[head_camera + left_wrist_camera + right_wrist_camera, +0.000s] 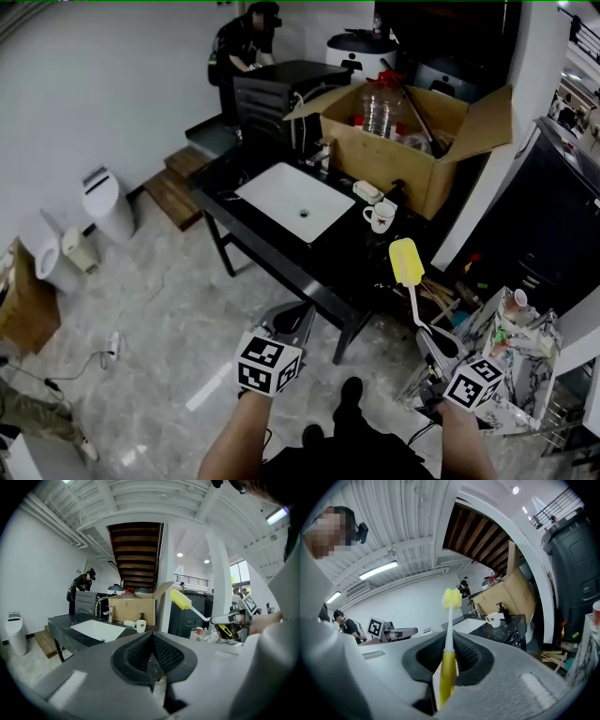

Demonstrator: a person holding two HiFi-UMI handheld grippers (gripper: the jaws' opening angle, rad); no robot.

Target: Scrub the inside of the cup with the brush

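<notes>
Yellow brush (pixel 407 261) clamped by handle in right gripper (pixel 449 652); left gripper (pixel 151 657) closed, empty; cup (pixel 381 217) stands on counter (pixel 349 270) by sink (pixel 272 194), well apart; unheld, it may tip under scrubbing

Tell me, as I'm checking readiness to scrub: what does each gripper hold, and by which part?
The right gripper is shut on the brush, gripping its handle where yellow meets white. The left gripper is shut, holding nothing.

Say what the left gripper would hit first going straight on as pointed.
Probably the front edge of the black counter, near the white cup; the shut left gripper has only open air before it. Depth is unclear.
</notes>
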